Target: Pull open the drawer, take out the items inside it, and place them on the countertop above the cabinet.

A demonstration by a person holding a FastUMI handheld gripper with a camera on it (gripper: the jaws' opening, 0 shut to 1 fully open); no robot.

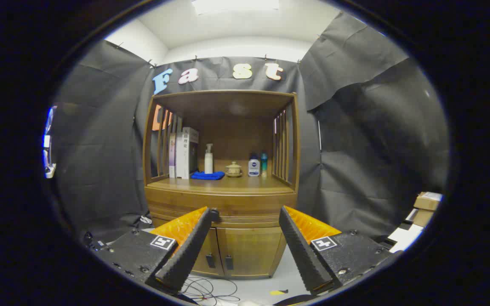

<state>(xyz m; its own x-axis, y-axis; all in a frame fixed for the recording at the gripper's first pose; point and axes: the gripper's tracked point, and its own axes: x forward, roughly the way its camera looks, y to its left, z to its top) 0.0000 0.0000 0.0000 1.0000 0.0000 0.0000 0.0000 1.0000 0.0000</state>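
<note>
While the drawer (221, 211) sits closed in the wooden cabinet (221, 195) straight ahead of the hand-held gripper (245, 211), its dark knob (214, 213) shows just beside the left fingertip, contact not determinable. Fingers stand wide apart, holding nothing. Above the drawer, beyond the fingers, the counter (245, 185) carries upright books (185, 152), a white pump bottle (208, 159), a folded blue cloth (207, 175), a small lidded cup (233, 169) and two small bottles (257, 165). Below the drawer, two cabinet doors (236, 250) are shut. Loose cables (204, 289) lie on the floor.

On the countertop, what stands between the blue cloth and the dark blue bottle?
A small lidded ceramic cup, seen in the gripper view beyond the open gripper.
</note>
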